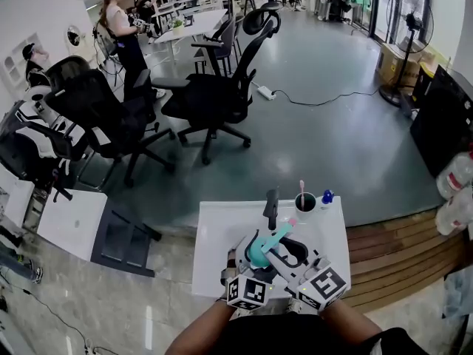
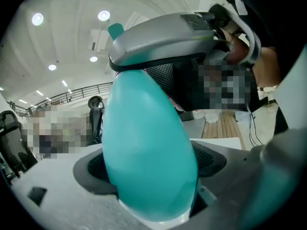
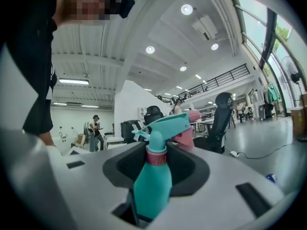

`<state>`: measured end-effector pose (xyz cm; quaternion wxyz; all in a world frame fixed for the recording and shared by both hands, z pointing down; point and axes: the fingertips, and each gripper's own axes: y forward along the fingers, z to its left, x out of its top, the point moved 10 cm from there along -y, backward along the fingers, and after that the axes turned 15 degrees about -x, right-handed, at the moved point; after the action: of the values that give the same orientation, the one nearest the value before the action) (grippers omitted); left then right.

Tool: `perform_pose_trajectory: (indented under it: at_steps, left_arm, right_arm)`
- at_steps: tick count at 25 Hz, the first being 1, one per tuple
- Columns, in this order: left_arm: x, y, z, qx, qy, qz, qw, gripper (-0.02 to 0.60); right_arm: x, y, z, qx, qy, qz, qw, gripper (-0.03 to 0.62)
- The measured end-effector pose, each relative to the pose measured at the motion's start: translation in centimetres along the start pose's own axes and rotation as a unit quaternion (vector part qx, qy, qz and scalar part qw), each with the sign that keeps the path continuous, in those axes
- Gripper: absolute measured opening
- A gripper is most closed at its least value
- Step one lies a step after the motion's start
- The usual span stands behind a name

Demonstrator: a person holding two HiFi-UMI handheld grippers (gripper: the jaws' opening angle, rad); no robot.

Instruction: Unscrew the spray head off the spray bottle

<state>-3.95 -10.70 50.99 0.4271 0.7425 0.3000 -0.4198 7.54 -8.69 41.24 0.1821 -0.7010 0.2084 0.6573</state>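
Note:
I hold a teal spray bottle (image 1: 259, 251) above the white table (image 1: 222, 231), its teal spray head (image 1: 279, 235) slanting up to the right. In the left gripper view the bottle's body (image 2: 144, 147) fills the gap between the jaws, and my left gripper (image 2: 148, 176) is shut on it. In the right gripper view the bottle (image 3: 153, 186) sits wedged between the jaws of my right gripper (image 3: 158, 150), with its pink collar (image 3: 157, 157) in their recess and the spray head (image 3: 165, 126) just beyond. The bottle's base is hidden.
A dark cup with a toothbrush (image 1: 304, 202), a small blue item (image 1: 327, 196) and a dark upright thing (image 1: 272, 202) stand at the table's far edge. Black office chairs (image 1: 214, 98) stand beyond. A wooden step (image 1: 399, 250) lies to the right.

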Motion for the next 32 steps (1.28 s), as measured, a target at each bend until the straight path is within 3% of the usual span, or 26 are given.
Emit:
perform_pose_trajectory:
  at_steps: [8,13,16,19,23,27,29,32]
  left_arm:
    - [2.3,-1.8,-0.1,-0.038,-0.008,-0.035,0.9986,0.469]
    - [3.6,-2.5,0.0,-0.079,-0.009,-0.055,0.9953,0.469]
    - [3.9,-2.9,-0.2,-0.132,-0.012,-0.078,0.9881,0.469]
    - [4.1,-3.5,-0.5,-0.198,0.002,-0.099,0.9752,0.469]
    - [4.2,-3.9,-0.3,-0.248,0.035,-0.088,0.9642,0.469]
    - [4.2,-4.1,-0.1,-0.241,0.034,-0.083,0.9665,0.469]
    - [3.9,-4.2,0.4,-0.209,0.019,-0.084,0.9742,0.469]
    - [3.3,-4.5,1.3,-0.132,-0.01,-0.078,0.9881,0.469]
  right_arm:
    - [1.6,-0.7,-1.7,0.056,0.051,-0.031,0.997,0.138]
    - [2.8,-1.2,-2.3,0.102,0.05,-0.049,0.992,0.137]
    - [3.3,-1.6,-2.2,0.149,0.03,-0.06,0.987,0.135]
    - [3.5,-2.0,-2.3,0.217,0.024,-0.061,0.974,0.137]
    - [3.8,-2.1,-2.2,0.286,0.018,-0.047,0.957,0.137]
    - [3.8,-2.0,-2.2,0.282,0.013,-0.065,0.957,0.143]
    - [3.6,-2.0,-2.1,0.251,0.008,-0.075,0.965,0.142]
    - [3.1,-2.1,-2.0,0.182,0.02,-0.092,0.979,0.206]
